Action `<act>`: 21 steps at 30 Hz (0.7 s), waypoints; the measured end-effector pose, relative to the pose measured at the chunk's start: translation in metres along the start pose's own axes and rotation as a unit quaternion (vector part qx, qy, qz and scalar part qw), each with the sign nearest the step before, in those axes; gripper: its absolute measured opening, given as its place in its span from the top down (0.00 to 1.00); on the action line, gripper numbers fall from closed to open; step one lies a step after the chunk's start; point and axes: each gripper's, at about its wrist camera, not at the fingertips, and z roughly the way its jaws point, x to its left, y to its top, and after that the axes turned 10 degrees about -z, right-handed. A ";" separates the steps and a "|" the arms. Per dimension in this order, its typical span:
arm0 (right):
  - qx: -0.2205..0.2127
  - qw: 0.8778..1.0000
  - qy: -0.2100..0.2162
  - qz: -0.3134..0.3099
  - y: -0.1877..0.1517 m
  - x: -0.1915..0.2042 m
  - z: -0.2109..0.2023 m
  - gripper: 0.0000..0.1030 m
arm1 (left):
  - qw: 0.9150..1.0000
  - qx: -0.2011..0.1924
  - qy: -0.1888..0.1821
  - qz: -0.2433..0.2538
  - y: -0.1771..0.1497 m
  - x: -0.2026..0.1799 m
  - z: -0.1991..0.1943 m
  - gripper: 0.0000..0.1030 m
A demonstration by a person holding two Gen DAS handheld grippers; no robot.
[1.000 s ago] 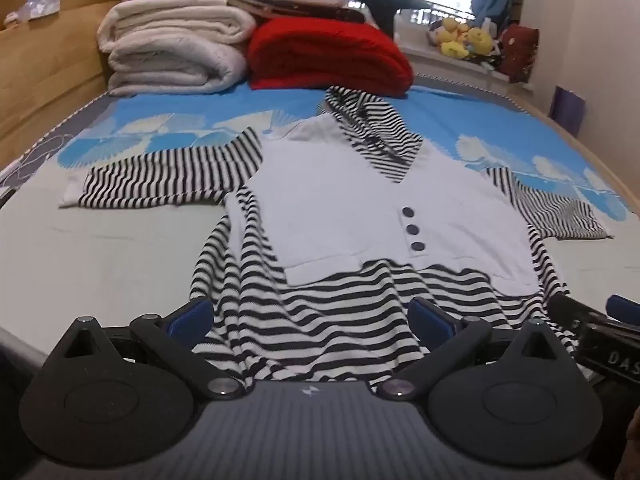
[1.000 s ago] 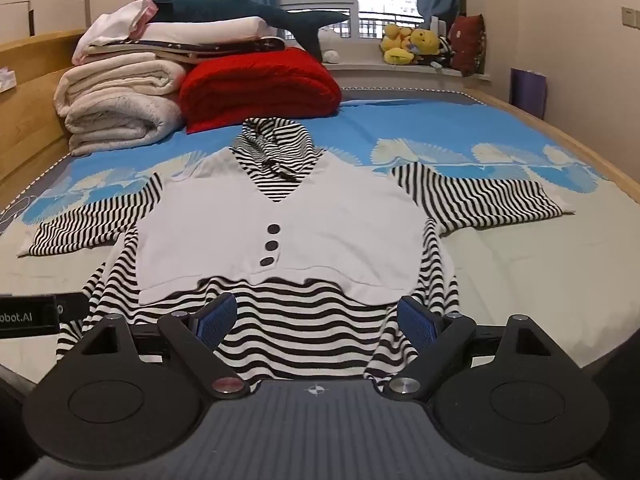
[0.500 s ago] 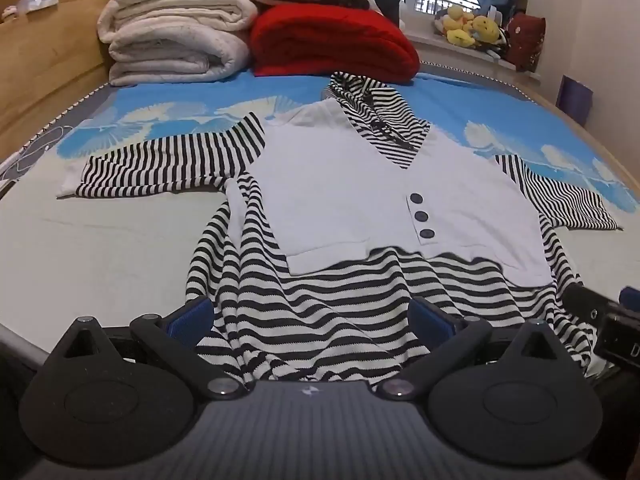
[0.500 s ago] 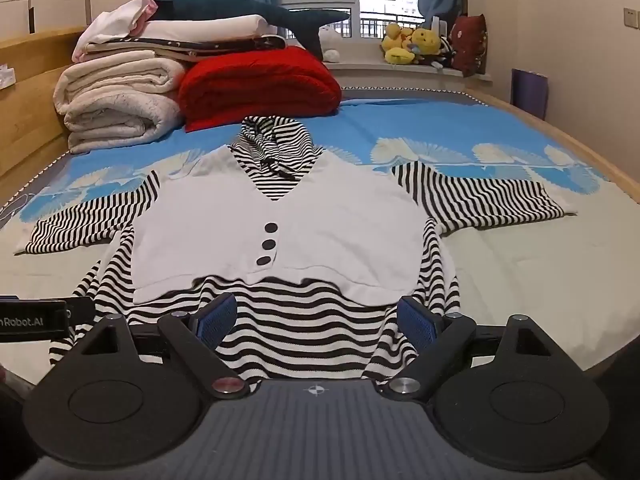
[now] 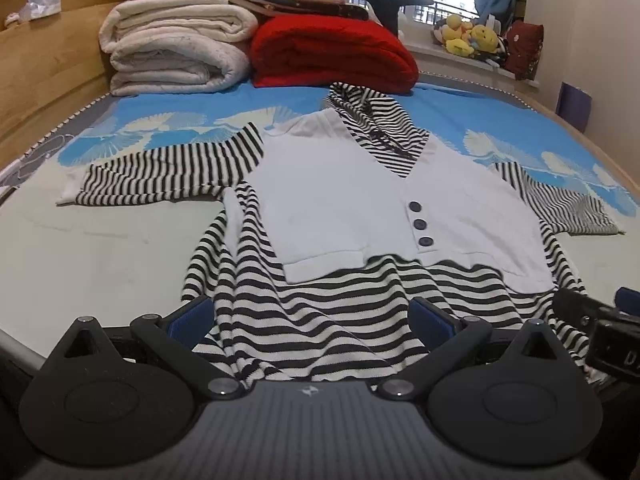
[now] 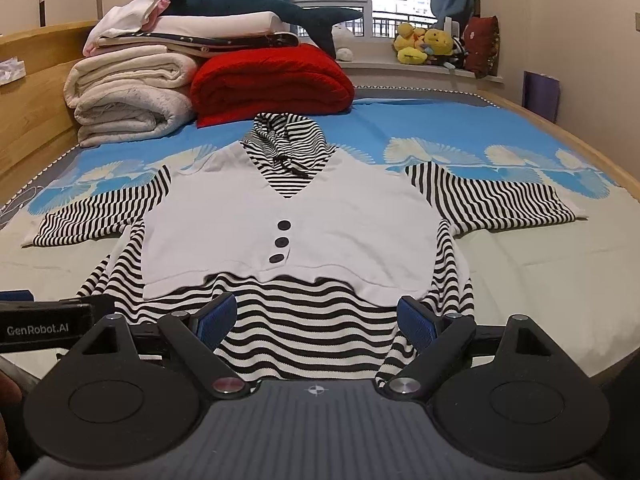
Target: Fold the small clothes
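Both claws, left claw (image 5: 310, 312) and right claw (image 6: 316, 316), stayed spread apart and had dipped closer to the striped hooded top's (image 6: 288, 216) hem at the bed's (image 6: 540, 280) near edge, ready to pinch.

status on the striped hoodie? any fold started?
Done: the striped hooded top lies spread face-up on the bed, both sleeves out flat and the hood up.

In hand: nothing. The left gripper and right gripper are both open at the striped hem, which lies between the fingers, not pinched.

Left: every fold; none shows yet.
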 end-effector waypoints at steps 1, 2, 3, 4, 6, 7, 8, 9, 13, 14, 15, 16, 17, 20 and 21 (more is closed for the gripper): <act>0.001 1.000 0.001 -0.001 0.000 0.000 0.000 0.15 | 1.000 0.004 -0.008 -0.002 0.001 0.000 0.000 0.00; 0.001 1.000 0.002 -0.001 0.000 0.001 0.001 0.15 | 1.000 0.007 -0.013 -0.003 0.001 0.001 0.001 0.00; 0.001 1.000 0.004 -0.002 0.000 0.002 0.001 0.15 | 1.000 0.009 -0.015 -0.001 0.001 0.001 0.001 0.00; 0.001 1.000 0.005 -0.003 0.001 0.003 0.001 0.15 | 1.000 0.009 -0.013 0.003 0.001 0.000 0.001 0.00; 0.002 1.000 0.007 -0.005 0.001 0.004 0.002 0.15 | 1.000 0.007 -0.007 0.009 0.000 -0.002 0.002 0.00; 0.002 1.000 0.008 -0.006 0.001 0.005 0.002 0.15 | 1.000 0.009 -0.008 0.009 0.000 -0.001 0.003 0.00; 0.002 1.000 0.010 -0.006 0.001 0.005 0.002 0.15 | 1.000 0.011 -0.009 0.007 0.000 -0.001 0.004 0.00; 0.003 1.000 0.011 -0.007 0.001 0.006 0.002 0.15 | 1.000 0.012 -0.011 0.005 0.001 0.000 0.005 0.00; 0.007 1.000 0.017 -0.009 0.001 0.008 0.004 0.15 | 1.000 0.017 -0.009 0.009 0.001 0.002 0.007 0.01; 0.007 1.000 0.018 -0.010 0.001 0.008 0.004 0.15 | 1.000 0.018 -0.009 0.009 0.001 0.001 0.007 0.01; 0.007 1.000 0.019 -0.011 0.001 0.009 0.005 0.15 | 1.000 0.020 -0.010 0.009 0.001 0.002 0.007 0.02; 0.008 1.000 0.019 -0.011 0.001 0.009 0.005 0.15 | 1.000 0.021 -0.012 0.009 0.001 0.002 0.008 0.03; 0.008 1.000 0.020 -0.011 0.001 0.009 0.005 0.15 | 1.000 0.022 -0.014 0.010 0.001 0.002 0.008 0.03; 0.007 1.000 0.021 -0.011 0.001 0.009 0.005 0.15 | 1.000 0.022 -0.014 0.015 0.000 0.000 0.008 0.03; 0.006 1.000 0.022 -0.010 0.001 0.009 0.005 0.15 | 1.000 0.022 -0.014 0.017 0.000 0.000 0.009 0.03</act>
